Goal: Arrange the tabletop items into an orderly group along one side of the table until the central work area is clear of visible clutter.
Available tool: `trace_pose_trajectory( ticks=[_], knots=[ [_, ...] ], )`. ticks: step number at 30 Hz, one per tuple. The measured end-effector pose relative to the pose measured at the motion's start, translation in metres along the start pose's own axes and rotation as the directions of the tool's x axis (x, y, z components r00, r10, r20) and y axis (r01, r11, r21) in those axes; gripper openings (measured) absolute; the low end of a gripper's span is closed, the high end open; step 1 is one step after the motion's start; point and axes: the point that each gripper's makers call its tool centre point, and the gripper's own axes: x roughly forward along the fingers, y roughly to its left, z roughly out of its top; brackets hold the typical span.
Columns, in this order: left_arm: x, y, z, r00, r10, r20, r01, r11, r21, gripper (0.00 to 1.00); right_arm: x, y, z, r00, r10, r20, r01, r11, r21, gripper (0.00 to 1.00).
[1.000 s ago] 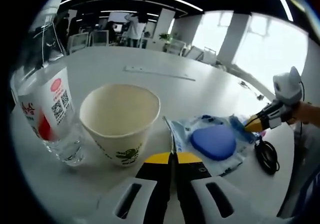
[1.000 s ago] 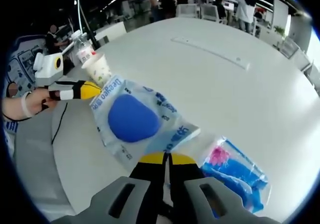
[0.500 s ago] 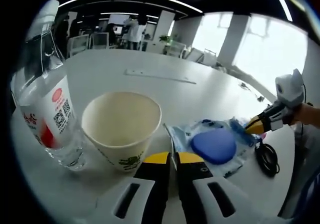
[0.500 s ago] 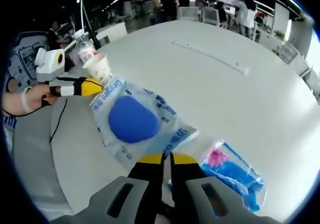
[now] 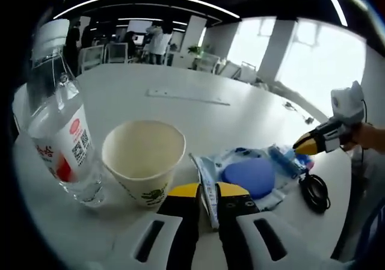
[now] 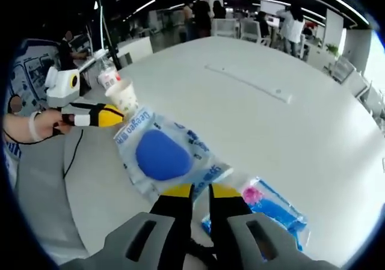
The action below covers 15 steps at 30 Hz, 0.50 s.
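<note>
While the left gripper pinches the soft, crinkly blue-pad packet by its edge seam, the right gripper seems slightly parted, empty.

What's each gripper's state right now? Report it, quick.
Left gripper: closed on the edge of the blue packet.
Right gripper: jaws slightly open, holding nothing.

On the clear packet in front of my right tongs, blue lettering along the edge seems to read "Deegoo". The water bottle's label carries a QR code and unreadable red characters.
</note>
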Motion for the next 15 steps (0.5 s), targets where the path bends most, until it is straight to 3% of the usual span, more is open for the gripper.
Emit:
trace_pose_trajectory(
  ticks=[8, 15],
  knots=[
    [-0.014, -0.006, 0.001, 1.000, -0.031, 0.007, 0.030, 0.999, 0.042, 0.10, -0.012, 0.002, 0.004, 0.998, -0.007, 0.055, 0.007, 1.000, 0.005, 0.12],
    [-0.028, -0.014, 0.005, 0.997, -0.073, 0.025, 0.071, 0.994, 0.085, 0.16, -0.020, 0.007, -0.007, 0.997, -0.022, 0.070, 0.021, 1.000, 0.013, 0.20]
  ],
)
